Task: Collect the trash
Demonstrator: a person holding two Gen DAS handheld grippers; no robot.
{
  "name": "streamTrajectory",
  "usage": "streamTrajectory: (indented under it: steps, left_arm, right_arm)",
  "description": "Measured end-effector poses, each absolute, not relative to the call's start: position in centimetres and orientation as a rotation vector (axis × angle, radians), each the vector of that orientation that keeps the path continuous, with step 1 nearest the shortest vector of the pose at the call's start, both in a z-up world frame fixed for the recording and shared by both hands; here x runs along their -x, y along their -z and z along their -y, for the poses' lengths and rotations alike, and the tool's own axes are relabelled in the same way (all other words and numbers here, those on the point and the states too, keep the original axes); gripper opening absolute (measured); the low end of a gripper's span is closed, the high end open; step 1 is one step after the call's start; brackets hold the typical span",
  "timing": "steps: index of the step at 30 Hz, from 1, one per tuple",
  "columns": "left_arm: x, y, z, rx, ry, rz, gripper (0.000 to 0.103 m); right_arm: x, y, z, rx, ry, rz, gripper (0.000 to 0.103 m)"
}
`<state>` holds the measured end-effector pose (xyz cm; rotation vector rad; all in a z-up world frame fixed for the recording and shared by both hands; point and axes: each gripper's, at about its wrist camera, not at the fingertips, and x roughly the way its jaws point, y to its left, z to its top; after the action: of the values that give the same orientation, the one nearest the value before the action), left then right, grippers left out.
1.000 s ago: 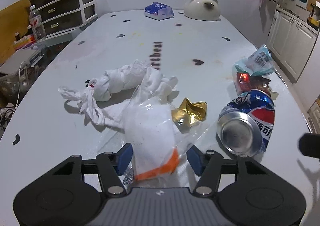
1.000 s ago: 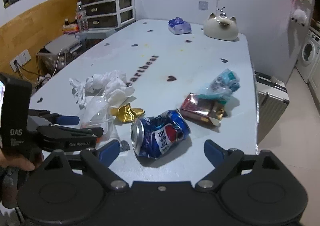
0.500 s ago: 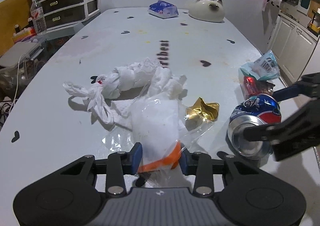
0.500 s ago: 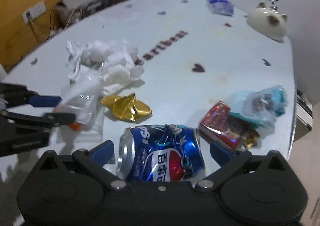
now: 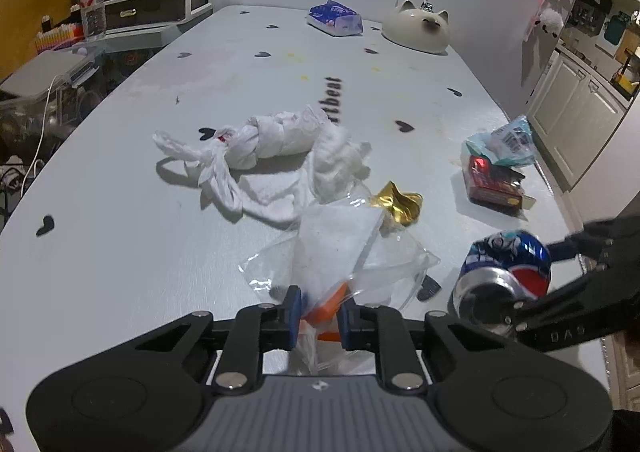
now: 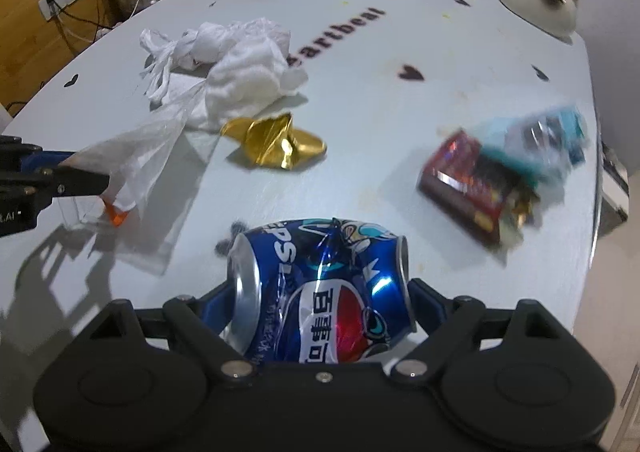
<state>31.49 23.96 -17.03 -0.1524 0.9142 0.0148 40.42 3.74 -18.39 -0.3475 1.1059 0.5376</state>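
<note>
So in the last second the left gripper (image 5: 319,312) clamped onto the clear plastic bag (image 5: 340,252) and the right gripper (image 6: 320,306) closed around the crushed Pepsi can (image 6: 320,292), meaning both pickups look secured and ready to lift off the desk (image 5: 120,252).

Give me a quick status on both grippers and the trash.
Left gripper shut on plastic bag. Right gripper shut on can. Tissues, gold foil, wrappers still on table. Nothing blocking.

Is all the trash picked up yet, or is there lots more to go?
Not yet. Nothing looks put away so far. The left gripper pinches the clear plastic bag, and the right gripper squeezes the crushed blue can. The white tissue bundle, gold wrapper, red packet and teal packet lie on the table.
</note>
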Motion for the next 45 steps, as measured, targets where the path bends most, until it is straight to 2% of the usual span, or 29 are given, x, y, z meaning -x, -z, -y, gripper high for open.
streamTrajectory:
  steps: [14,31,45]
  left_arm:
    - [-25.8,14.9,-22.3,0.184,-0.009,-0.889,0.005]
    - [-20.2,10.2,-18.8,0.195,-0.011,-0.802,0.004]
    - [-20.3,8.8,-14.7,0.168,-0.004,-0.777,0.004]
  right_arm:
    - [-33.4,14.5,0.4,0.124,-0.382,-1.031,0.087]
    - [-28.1,10.3,3.4,0.051,-0.387,-0.904,0.086]
    - [-27.3,9.3,7.1,0.008,-0.382,-0.859,0.086]
